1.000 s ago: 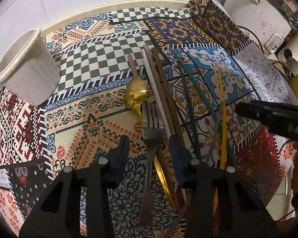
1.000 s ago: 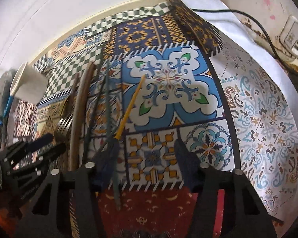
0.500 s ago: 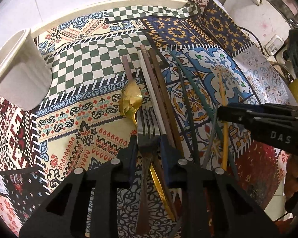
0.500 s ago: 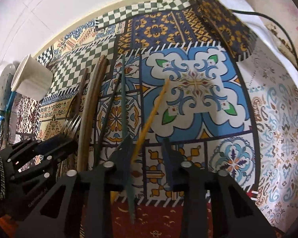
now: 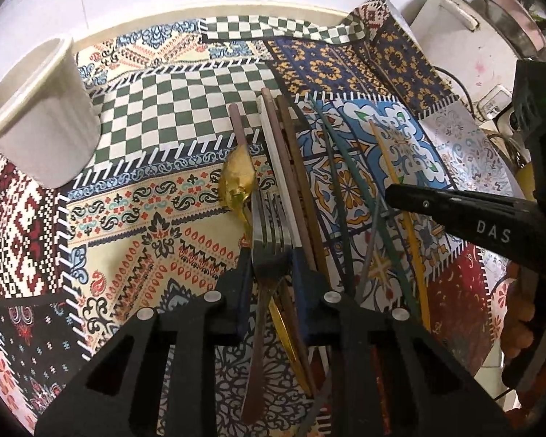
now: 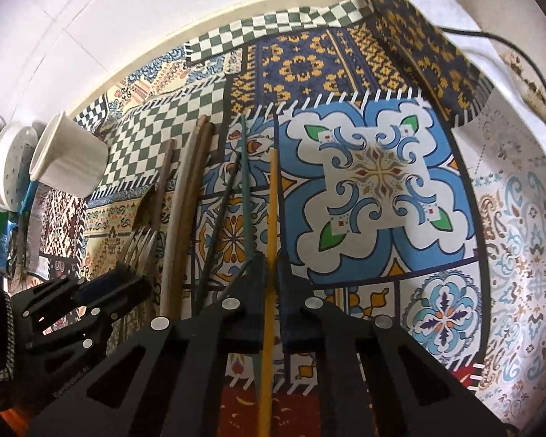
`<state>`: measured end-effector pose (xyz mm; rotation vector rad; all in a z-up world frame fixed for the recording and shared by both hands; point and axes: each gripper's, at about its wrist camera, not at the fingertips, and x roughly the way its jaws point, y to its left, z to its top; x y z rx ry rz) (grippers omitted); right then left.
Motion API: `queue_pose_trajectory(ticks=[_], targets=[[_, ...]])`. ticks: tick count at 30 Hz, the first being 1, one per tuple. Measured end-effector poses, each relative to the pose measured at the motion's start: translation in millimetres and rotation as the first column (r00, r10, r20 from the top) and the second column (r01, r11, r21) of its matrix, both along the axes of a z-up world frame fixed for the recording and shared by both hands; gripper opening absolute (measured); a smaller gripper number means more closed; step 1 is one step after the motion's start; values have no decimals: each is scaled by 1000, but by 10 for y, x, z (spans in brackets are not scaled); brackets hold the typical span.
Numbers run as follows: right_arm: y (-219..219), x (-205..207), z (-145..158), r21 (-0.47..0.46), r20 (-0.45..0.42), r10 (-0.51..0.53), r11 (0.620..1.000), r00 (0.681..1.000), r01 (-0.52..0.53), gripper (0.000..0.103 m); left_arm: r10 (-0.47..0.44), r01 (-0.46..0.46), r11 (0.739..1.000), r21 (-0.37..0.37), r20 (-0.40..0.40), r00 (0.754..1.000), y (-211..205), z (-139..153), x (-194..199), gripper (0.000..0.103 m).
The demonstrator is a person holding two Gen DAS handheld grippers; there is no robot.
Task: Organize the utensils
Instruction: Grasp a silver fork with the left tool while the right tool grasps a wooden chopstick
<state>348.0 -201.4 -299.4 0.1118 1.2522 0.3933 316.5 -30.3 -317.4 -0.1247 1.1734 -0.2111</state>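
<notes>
Utensils lie side by side on a patterned tablecloth. My left gripper (image 5: 272, 260) is shut on the neck of a silver fork (image 5: 269, 233), next to a gold spoon (image 5: 236, 182). White and brown chopsticks (image 5: 291, 182) lie right of the fork, then dark green sticks (image 5: 336, 182). My right gripper (image 6: 272, 266) is shut on a yellow chopstick (image 6: 272, 200); this gripper shows in the left wrist view (image 5: 455, 211) over the same chopstick (image 5: 391, 171). A white cup (image 5: 40, 116) stands at the far left.
A white appliance (image 5: 451, 22) with cables stands at the back right by the wall. A white perforated container (image 6: 7, 167) sits behind the cup (image 6: 69, 156). The cloth's right edge is folded up (image 6: 418, 47).
Both grippers moved forward and closed: the left one onto the fork, the right one onto the yellow chopstick.
</notes>
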Motion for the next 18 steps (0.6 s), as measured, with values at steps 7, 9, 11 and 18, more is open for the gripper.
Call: queue_pose_trajectory(ticks=[7, 9, 11, 18], targets=[[-60, -104, 152, 8, 37, -4, 1000, 999, 4, 5, -11, 11, 1000, -8, 47, 999, 20, 216, -168, 0], [-69, -144, 181, 2, 51, -5, 1000, 999, 5, 5, -12, 12, 1000, 5, 69, 998, 23, 272, -216, 0], [-86, -179, 206, 8, 54, -6, 1000, 999, 6, 5, -7, 7, 1000, 8, 79, 997, 21, 309, -246, 0], [-101, -321, 429, 17, 115, -4, 1000, 993, 2, 5, 20, -21, 1000, 7, 123, 992, 81, 485, -393, 0]])
